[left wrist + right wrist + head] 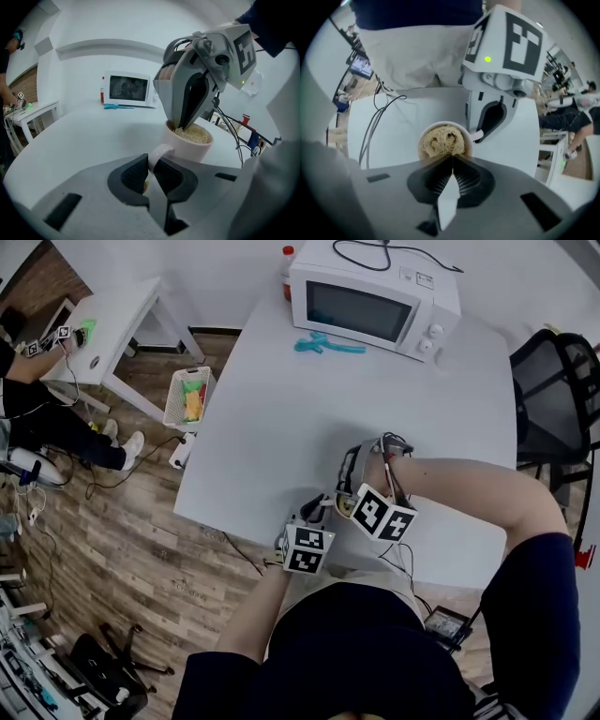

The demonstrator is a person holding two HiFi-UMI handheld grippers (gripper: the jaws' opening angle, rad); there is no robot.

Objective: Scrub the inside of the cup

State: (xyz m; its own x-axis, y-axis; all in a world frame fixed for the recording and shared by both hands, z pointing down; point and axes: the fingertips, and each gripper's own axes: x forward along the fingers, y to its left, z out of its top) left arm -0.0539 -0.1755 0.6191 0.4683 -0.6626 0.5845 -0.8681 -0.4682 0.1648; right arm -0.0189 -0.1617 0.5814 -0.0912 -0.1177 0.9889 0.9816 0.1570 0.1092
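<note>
A pale pink cup (187, 146) stands near the front edge of the white table (281, 427). My left gripper (151, 167) is shut on its handle (158, 154) from the side. A beige sponge (443, 140) fills the cup's inside (423, 137). My right gripper (451, 158) points straight down into the cup, its jaws shut on the sponge. In the left gripper view, the right gripper's fingers (187, 105) reach down onto the sponge (194, 135). In the head view, both grippers (319, 514) (349, 493) crowd over the cup and hide most of it.
A white microwave (373, 298) stands at the table's far end, with a teal tool (328, 343) and a red-capped bottle (287, 268) beside it. Cables (377, 122) trail over the table edge. A black chair (553, 390) is right; a basket (190, 395) and side table (112, 329) left.
</note>
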